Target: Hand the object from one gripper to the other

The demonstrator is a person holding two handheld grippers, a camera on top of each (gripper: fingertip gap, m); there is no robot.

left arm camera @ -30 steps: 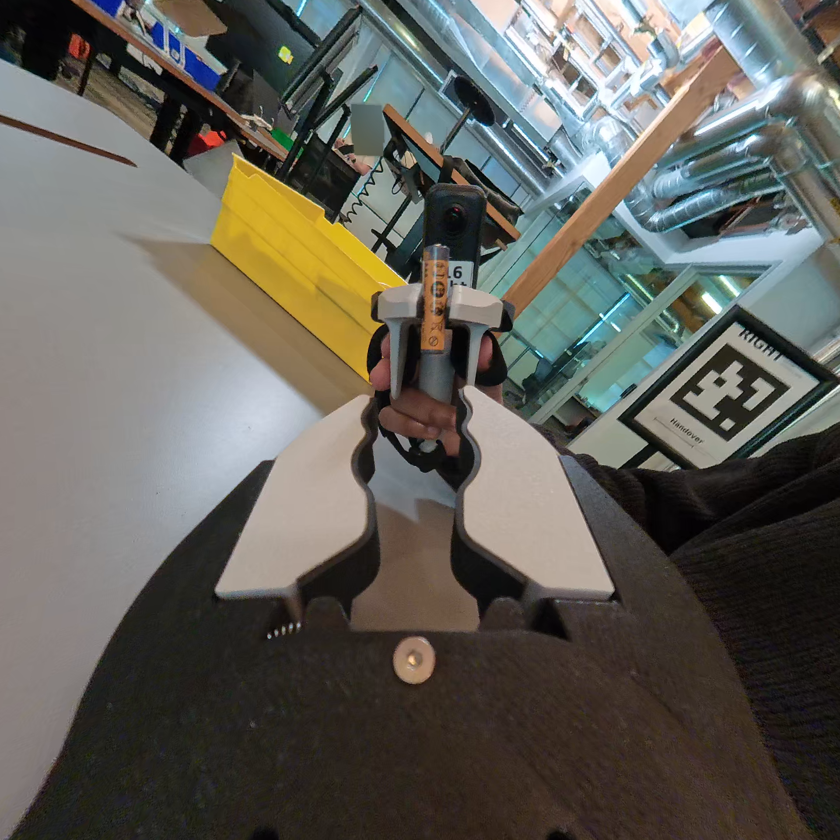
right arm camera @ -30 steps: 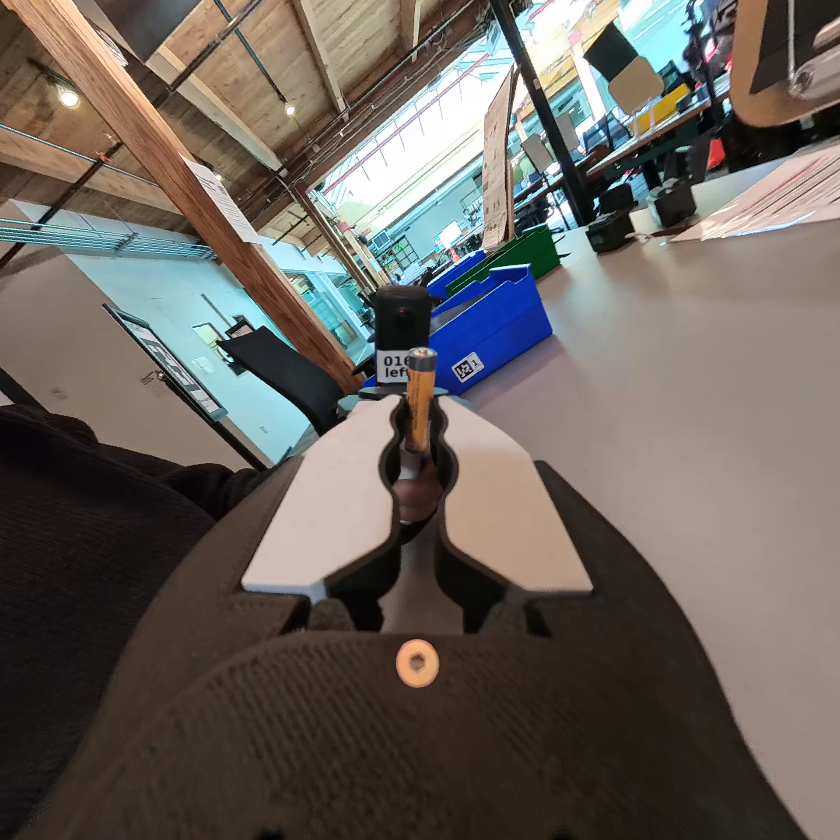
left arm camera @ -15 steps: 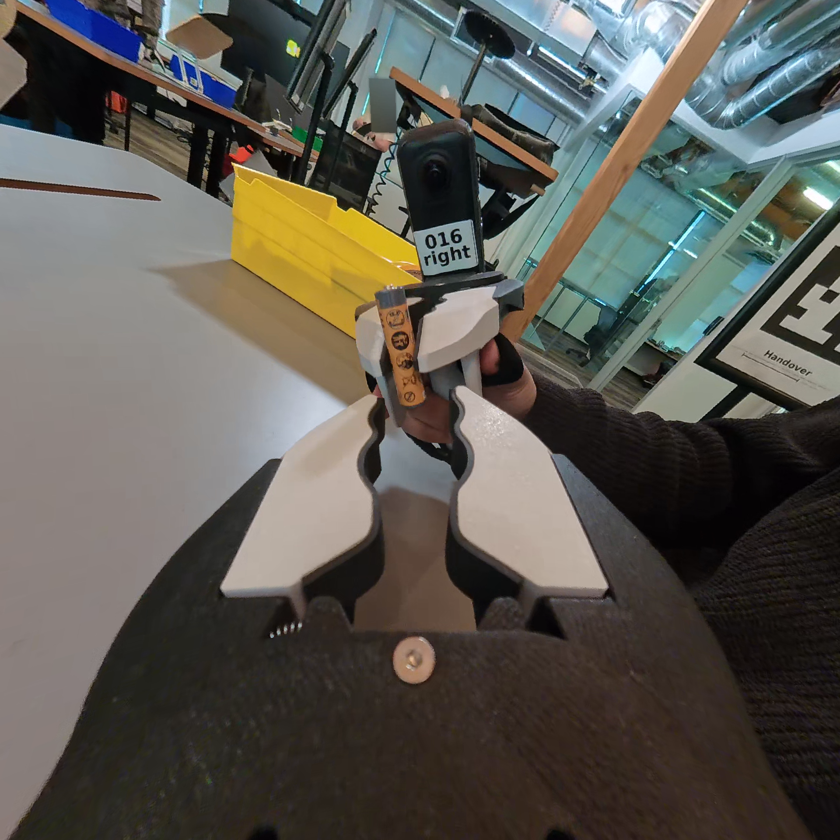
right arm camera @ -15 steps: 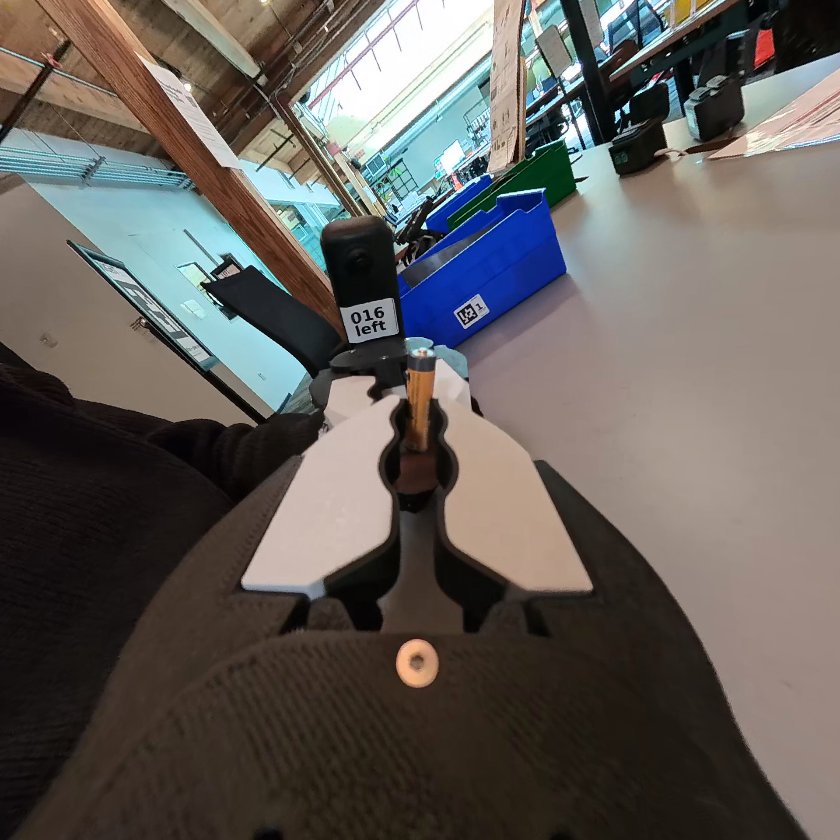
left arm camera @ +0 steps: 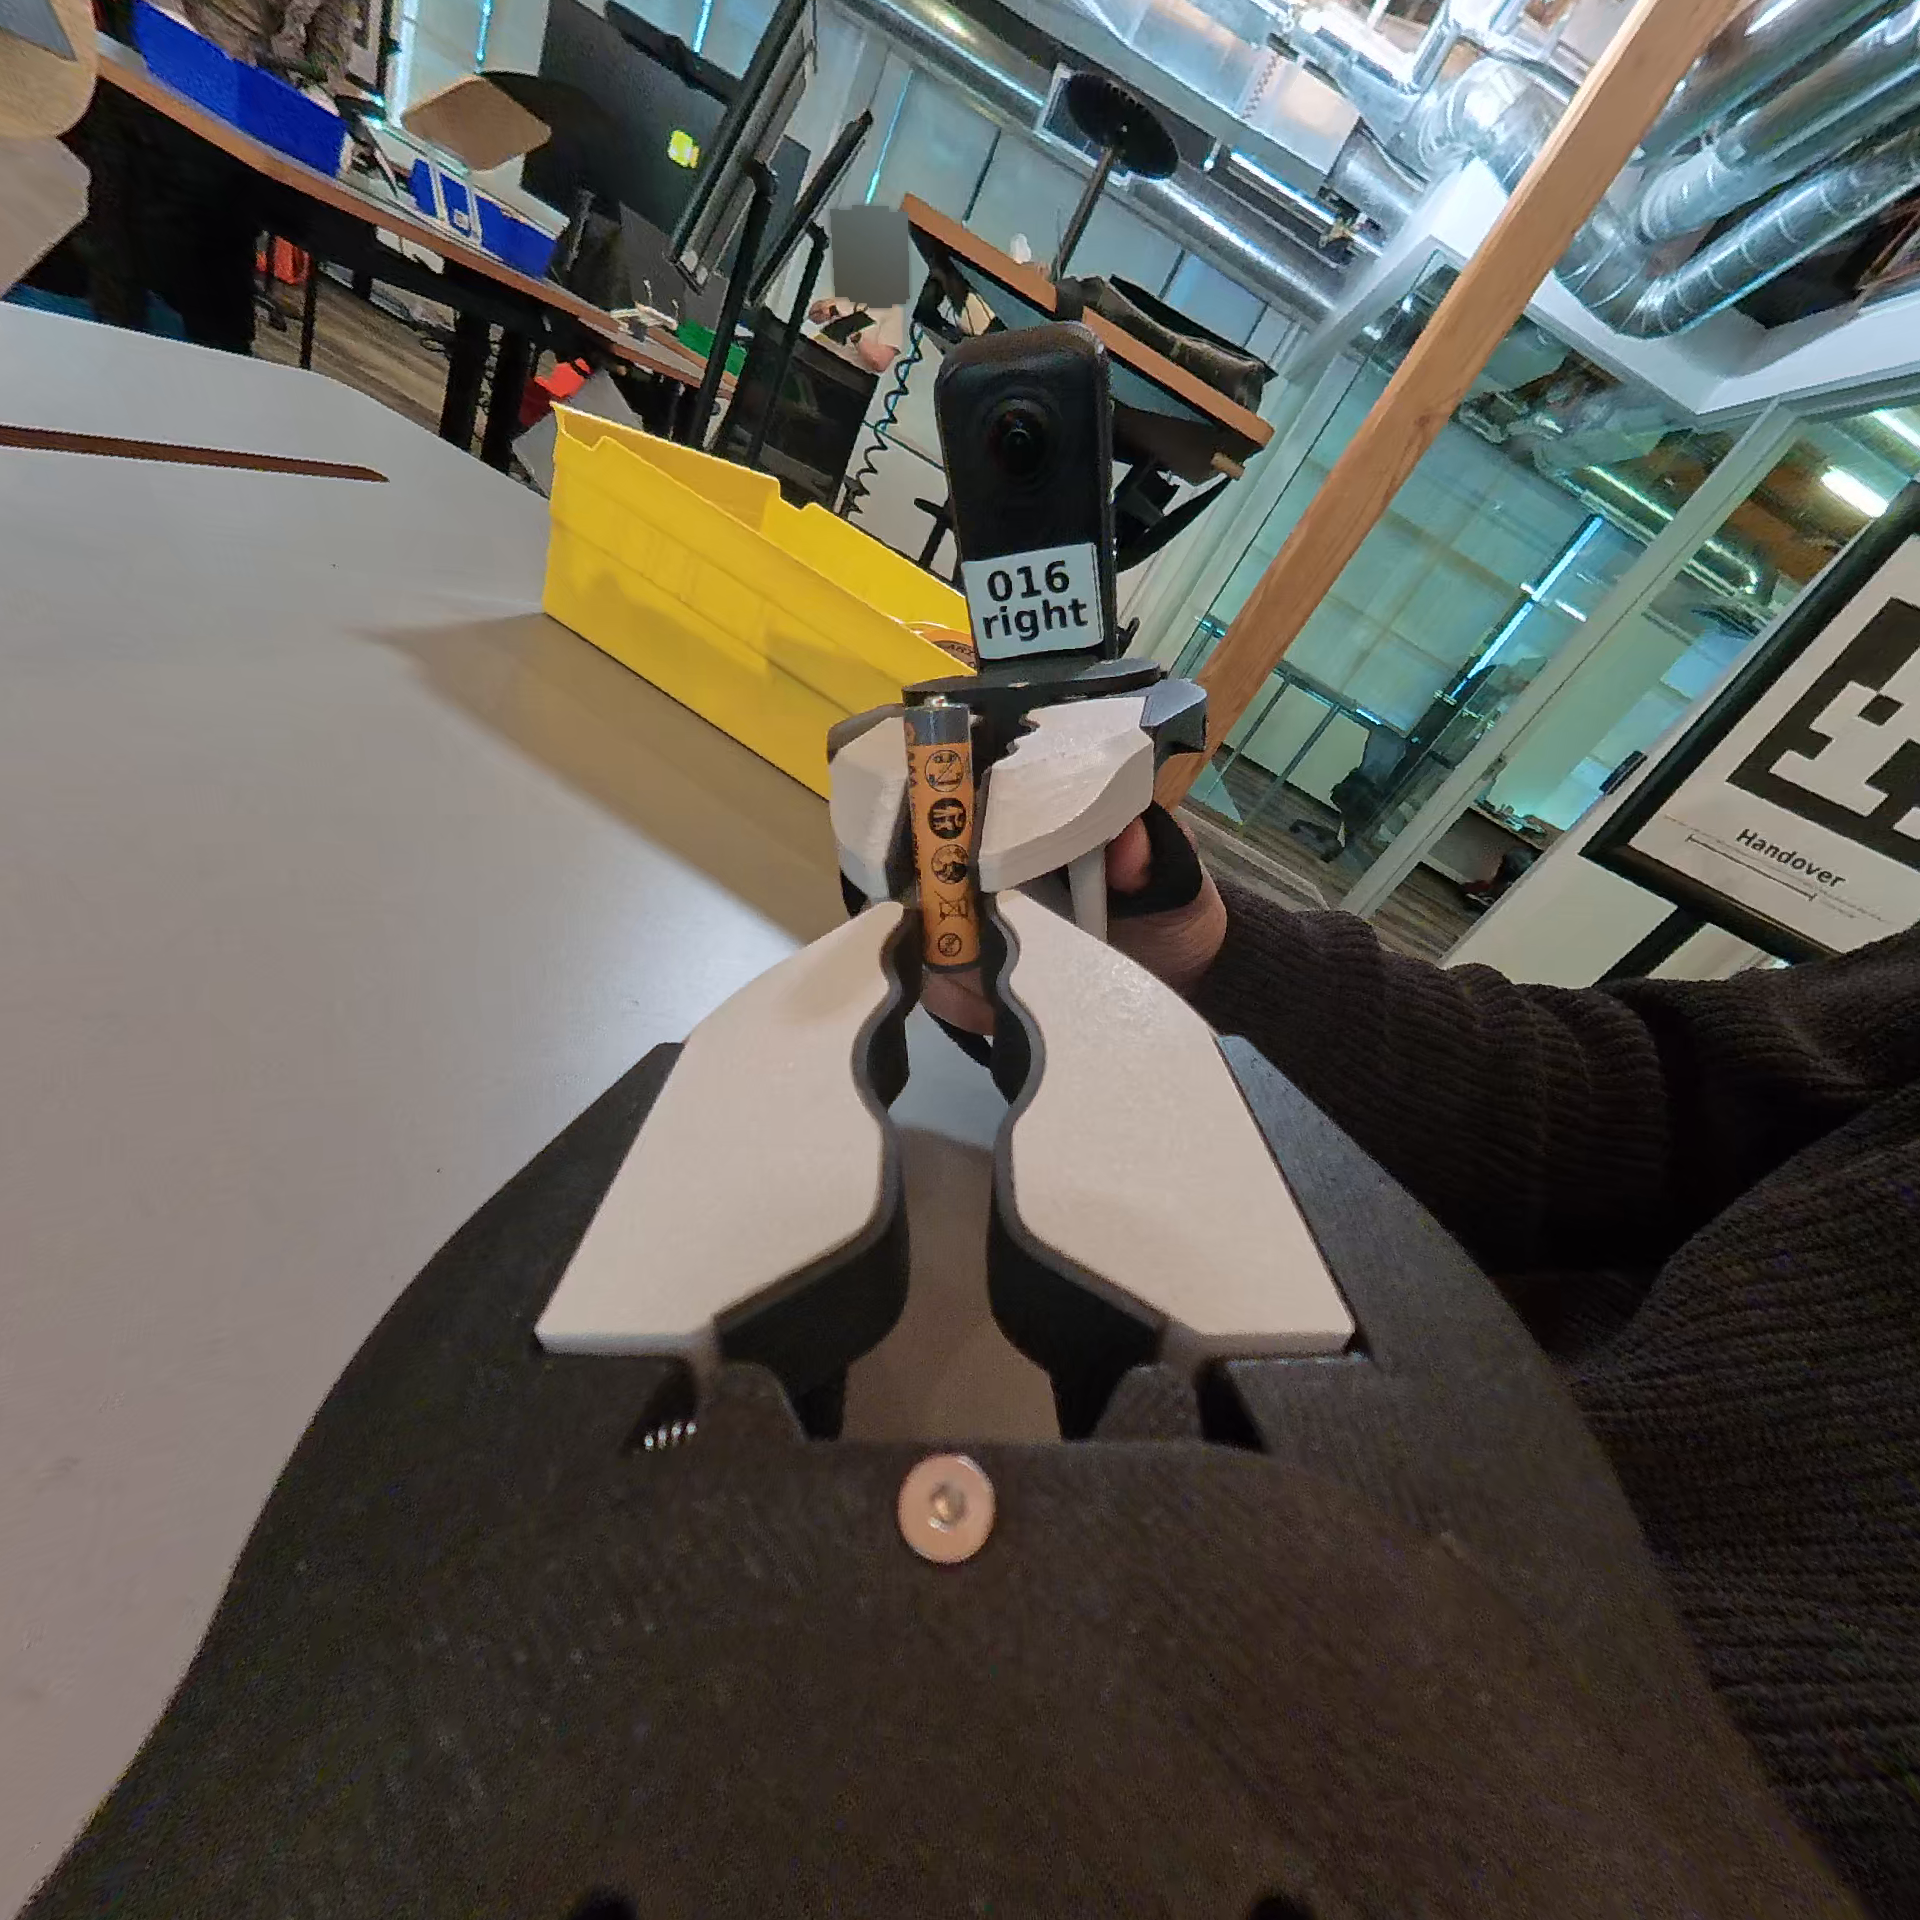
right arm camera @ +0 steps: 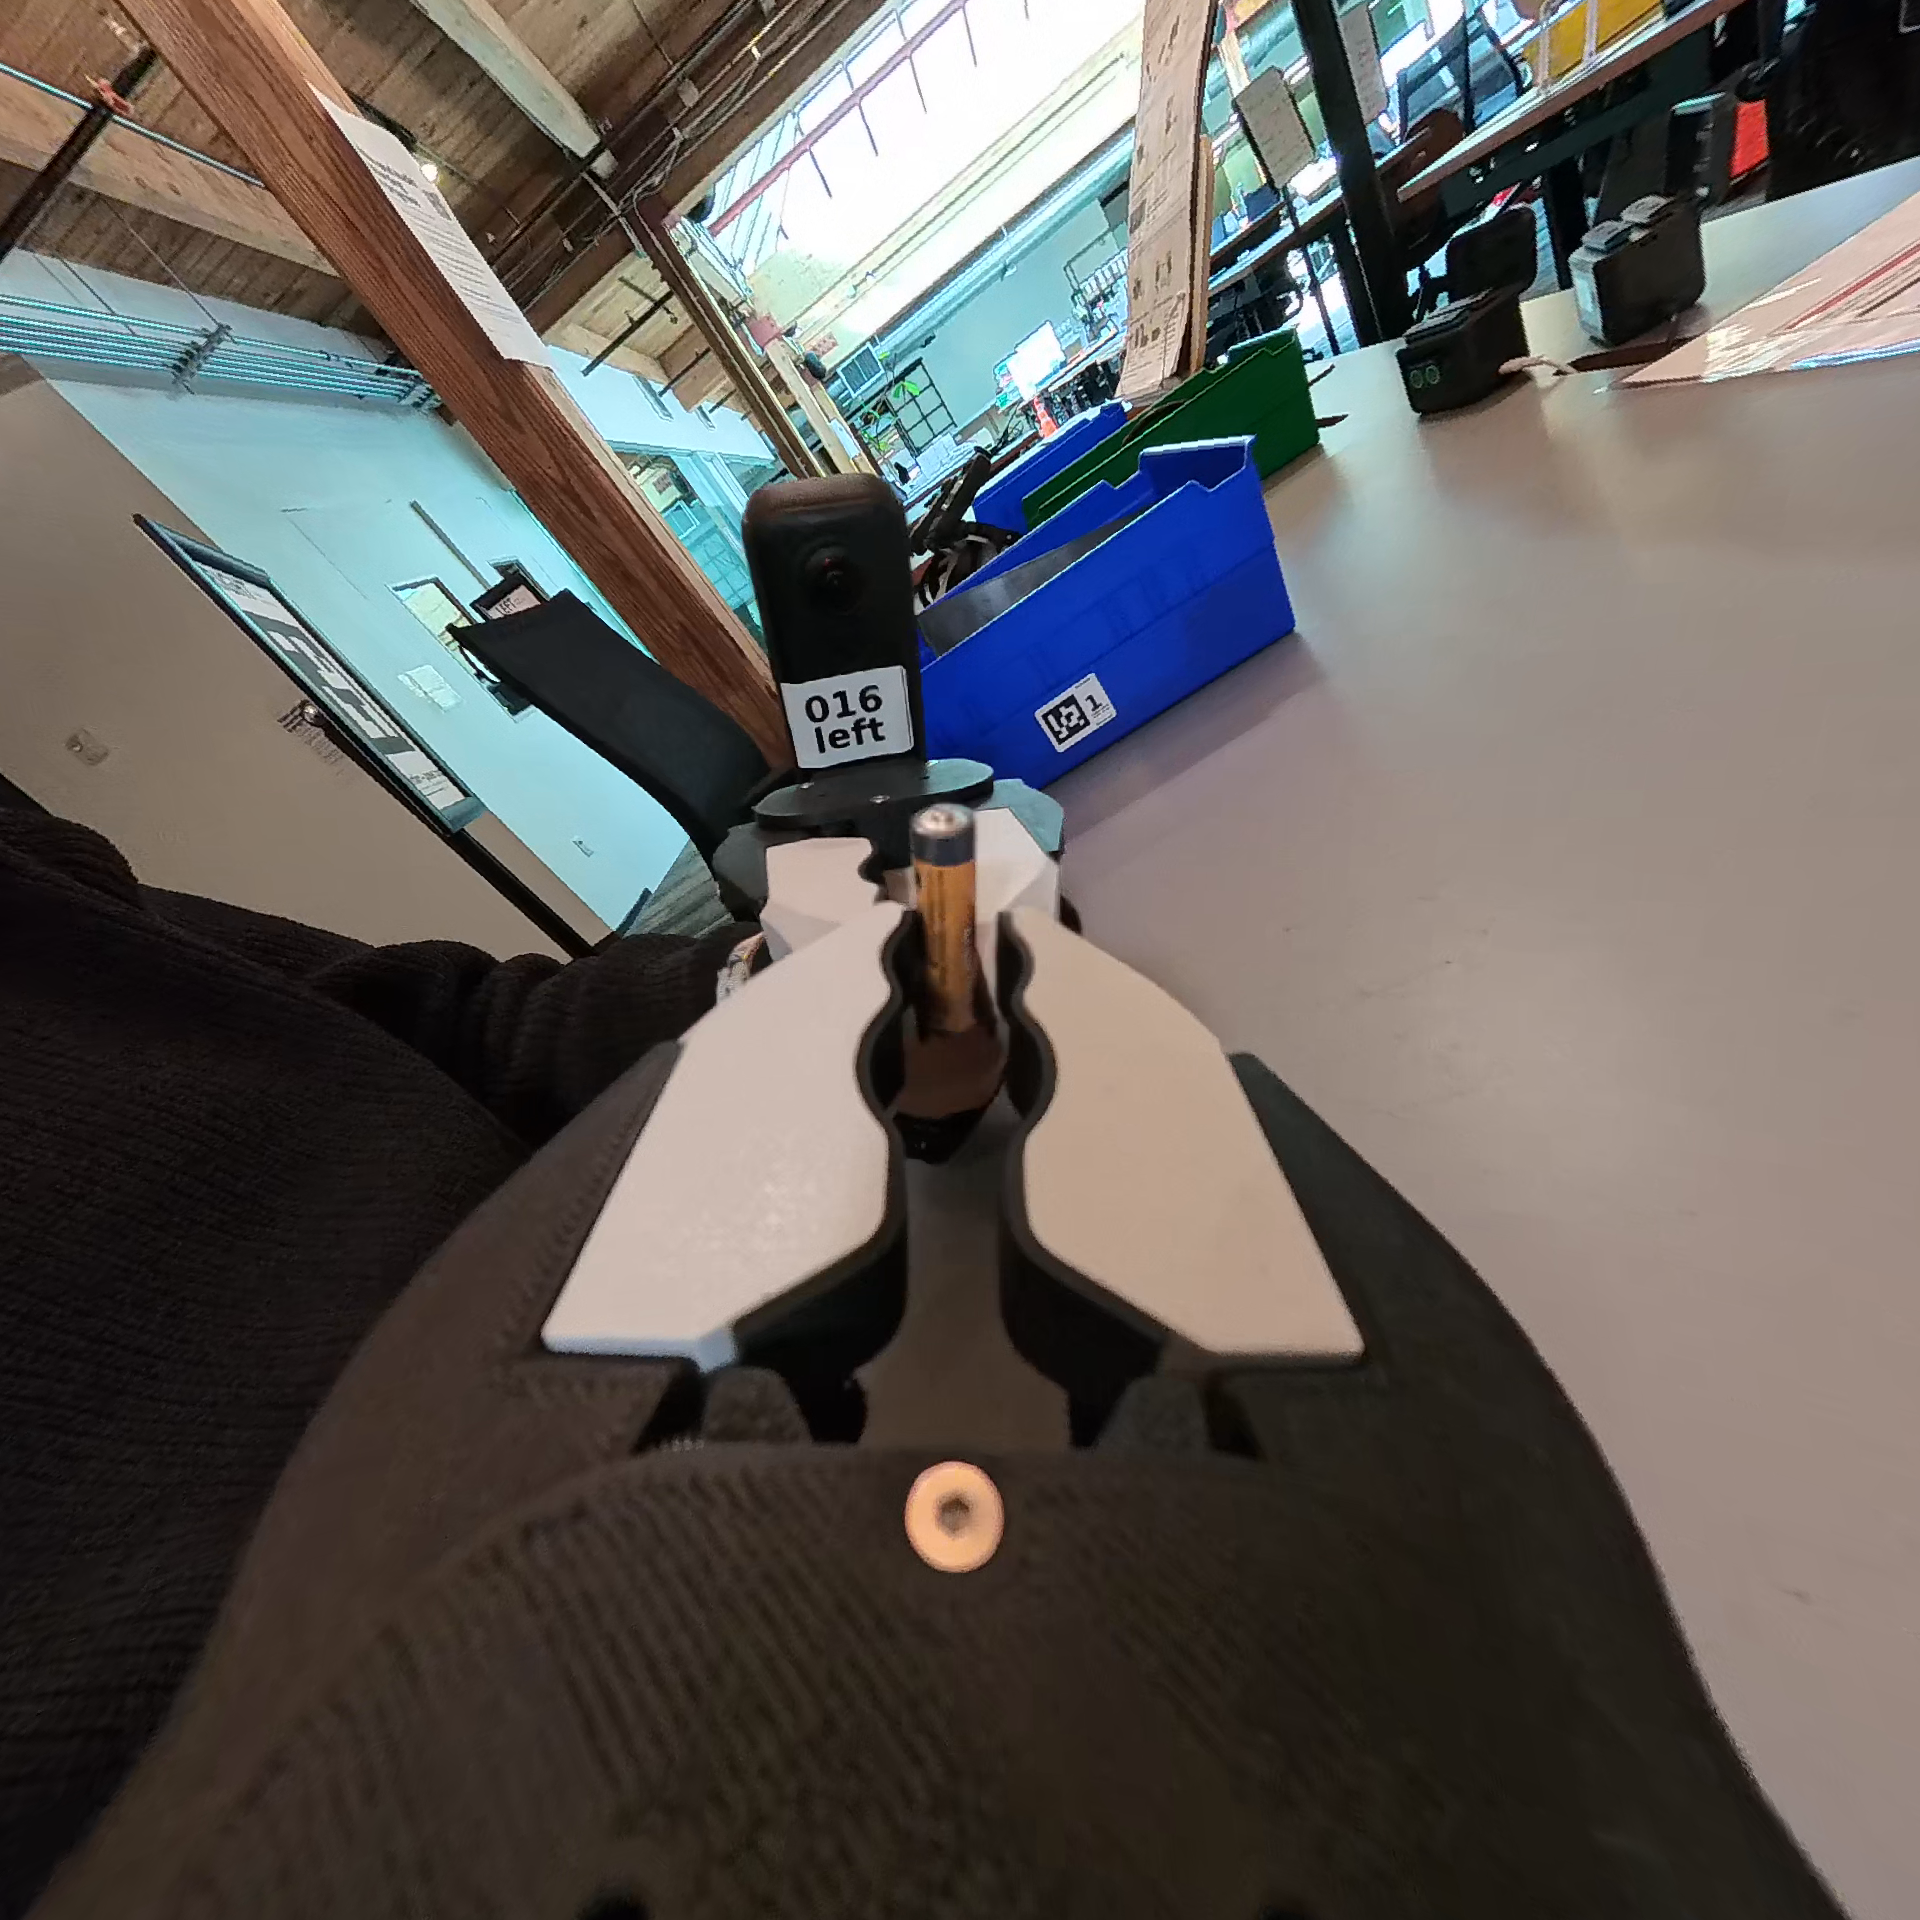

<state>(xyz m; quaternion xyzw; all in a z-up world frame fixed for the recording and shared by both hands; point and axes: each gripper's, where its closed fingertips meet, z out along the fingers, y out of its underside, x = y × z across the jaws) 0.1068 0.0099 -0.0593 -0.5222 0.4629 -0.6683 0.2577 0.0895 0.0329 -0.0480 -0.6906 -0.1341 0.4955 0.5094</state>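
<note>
The right gripper (right arm camera: 948, 925) fingers clench the slim orange cylindrical battery (left arm camera: 943, 836), upright, at twelve o'clock from the left gripper (left arm camera: 948, 925), whose parted fingers flank its lower end. Handover looks half done: closing and release remain.

The battery (left arm camera: 943, 844) has a glossy orange wrapper and a bright metal cap. The left gripper (left arm camera: 948, 940) fingers (left arm camera: 1132, 1143) look like matt, grainy white plastic. The table (left arm camera: 260, 831) is smooth and matt grey; the yellow bin (left arm camera: 707, 613) is shiny plastic.
</note>
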